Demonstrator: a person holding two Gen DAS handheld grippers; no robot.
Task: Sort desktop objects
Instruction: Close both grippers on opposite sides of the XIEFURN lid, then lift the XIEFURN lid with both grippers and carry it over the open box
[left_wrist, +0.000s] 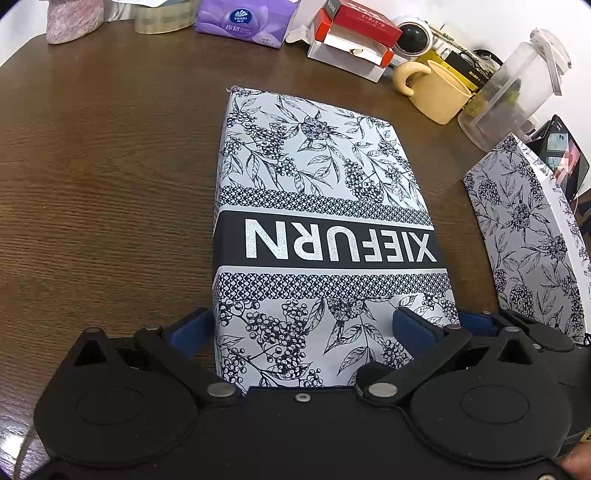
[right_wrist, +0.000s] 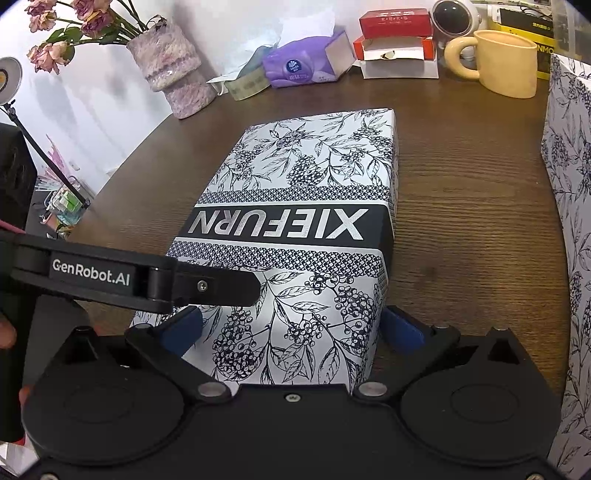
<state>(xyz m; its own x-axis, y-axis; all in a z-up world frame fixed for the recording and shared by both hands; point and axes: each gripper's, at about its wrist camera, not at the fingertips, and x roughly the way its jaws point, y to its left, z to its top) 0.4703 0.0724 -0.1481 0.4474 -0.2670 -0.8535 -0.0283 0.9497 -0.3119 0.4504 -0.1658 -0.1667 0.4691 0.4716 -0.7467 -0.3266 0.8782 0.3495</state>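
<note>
Round wooden table (right_wrist: 461, 229), dark brown with visible grain. White wall (right_wrist: 110, 96) behind its far edge, evenly lit. Metal desk lamp (right_wrist: 7, 79) on a thin black stem at far left, its head lit. Cluttered shelf area (right_wrist: 66, 203) lower left, beyond the table edge

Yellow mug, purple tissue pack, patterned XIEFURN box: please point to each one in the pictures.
Yellow mug (right_wrist: 508, 62), right wrist view, on its side wall.
Purple tissue pack (left_wrist: 243, 20), left wrist view, on its printed face.
Patterned XIEFURN box (left_wrist: 325, 162), left wrist view, on its top.

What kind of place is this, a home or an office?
Probably a home desk or table: a vase of dried flowers, a yellow mug and a purple tissue pack stand along the back of the wooden tabletop.
</note>
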